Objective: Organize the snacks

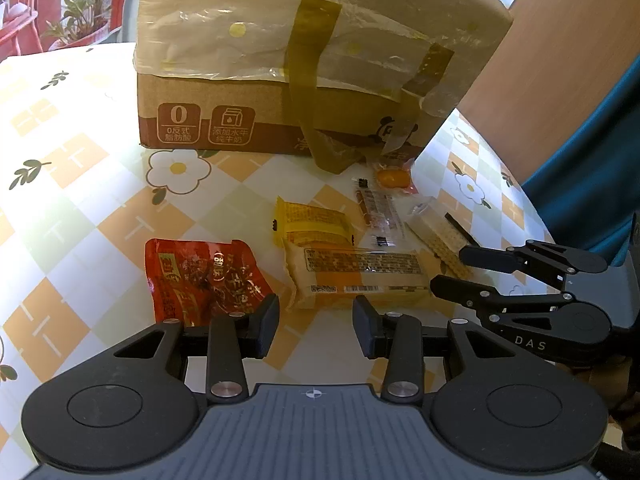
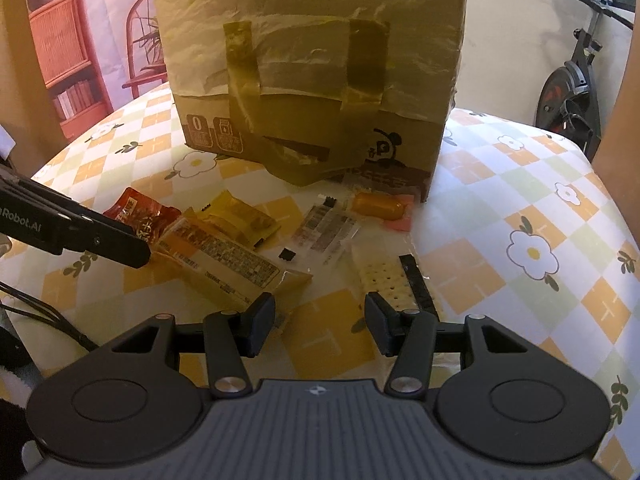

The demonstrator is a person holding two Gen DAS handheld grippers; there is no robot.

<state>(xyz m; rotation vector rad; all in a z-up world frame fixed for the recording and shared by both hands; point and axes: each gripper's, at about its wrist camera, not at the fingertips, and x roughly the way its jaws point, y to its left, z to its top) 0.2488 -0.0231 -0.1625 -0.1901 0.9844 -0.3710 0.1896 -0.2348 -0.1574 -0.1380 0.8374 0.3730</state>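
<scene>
Several snack packets lie on the table in front of a cardboard box (image 1: 280, 120) draped with a plastic bag. There is a red packet (image 1: 204, 276), a yellow packet (image 1: 312, 224), a long pale cake packet (image 1: 360, 276), a clear barcoded packet (image 1: 376, 216), an orange-filled packet (image 1: 394, 178) and a cracker packet (image 1: 440, 240). My left gripper (image 1: 316, 328) hovers open just short of the red and cake packets, with nothing between its fingers. My right gripper (image 2: 320, 320) is open too, and the cracker packet (image 2: 384, 276) lies just ahead of its right finger.
The table has a checked, flowered cloth (image 1: 80, 200) and its rounded edge falls away on the right (image 2: 600, 240). An exercise bike (image 2: 576, 80) stands beyond that edge. A person's blue sleeve (image 1: 592, 184) is at the right of the left wrist view.
</scene>
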